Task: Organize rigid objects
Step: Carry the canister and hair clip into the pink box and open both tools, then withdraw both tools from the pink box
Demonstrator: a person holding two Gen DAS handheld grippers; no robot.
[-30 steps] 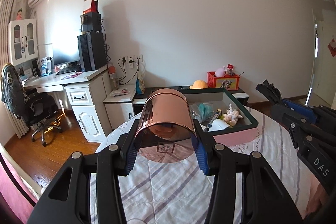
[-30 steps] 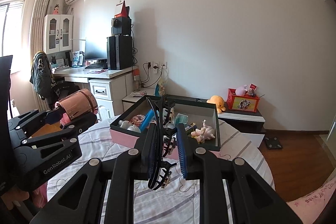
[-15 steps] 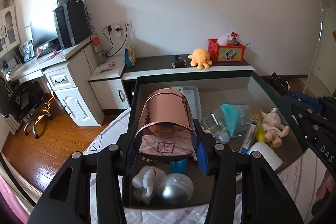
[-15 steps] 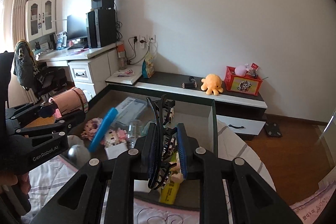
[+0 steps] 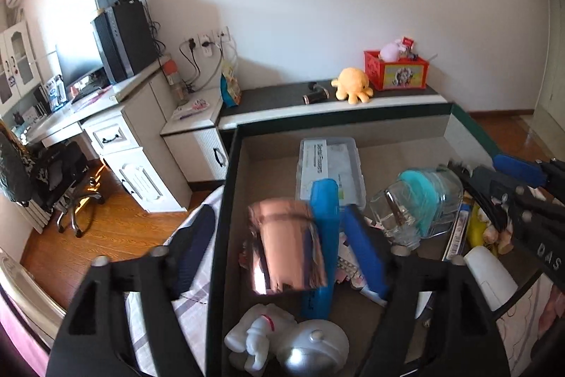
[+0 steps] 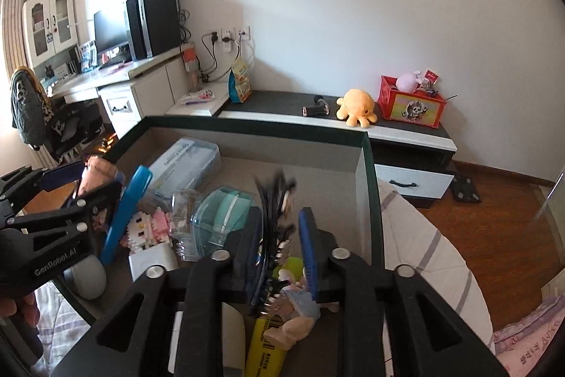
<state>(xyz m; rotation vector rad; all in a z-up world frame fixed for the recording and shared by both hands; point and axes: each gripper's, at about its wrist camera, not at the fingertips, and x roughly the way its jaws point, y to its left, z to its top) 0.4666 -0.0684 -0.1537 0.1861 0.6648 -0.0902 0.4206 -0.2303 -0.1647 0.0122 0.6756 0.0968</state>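
Note:
A dark-green-rimmed storage box [image 5: 226, 200] [image 6: 367, 172] stands on the bed under both grippers. My left gripper [image 5: 279, 218] hangs over the box's left part with its jaws opening. A shiny rose-gold cup [image 5: 286, 249] is blurred between the fingers, and neither pad touches it. The right wrist view shows that cup [image 6: 99, 170] at the far left. My right gripper [image 6: 280, 214] is over the box's right part, jaws opening. A black toothed clip [image 6: 275, 211] is blurred between its pads, loose. In the left wrist view the clip [image 5: 476, 189] juts from the right gripper [image 5: 508, 179].
Inside the box lie a blue case [image 5: 323, 235], a clear plastic box [image 5: 330, 165], a glass jar [image 5: 395, 218], a teal container [image 5: 430, 196], an astronaut toy [image 5: 289, 345], a yellow tube [image 6: 265, 348] and a small doll [image 6: 296, 317]. A low cabinet [image 6: 406, 136] and a desk [image 5: 106, 115] stand behind.
Both grippers moved forward and down from over the bed to over the box. Their jaws then spread, letting go of the cup and the clip, which now blur between the fingers.

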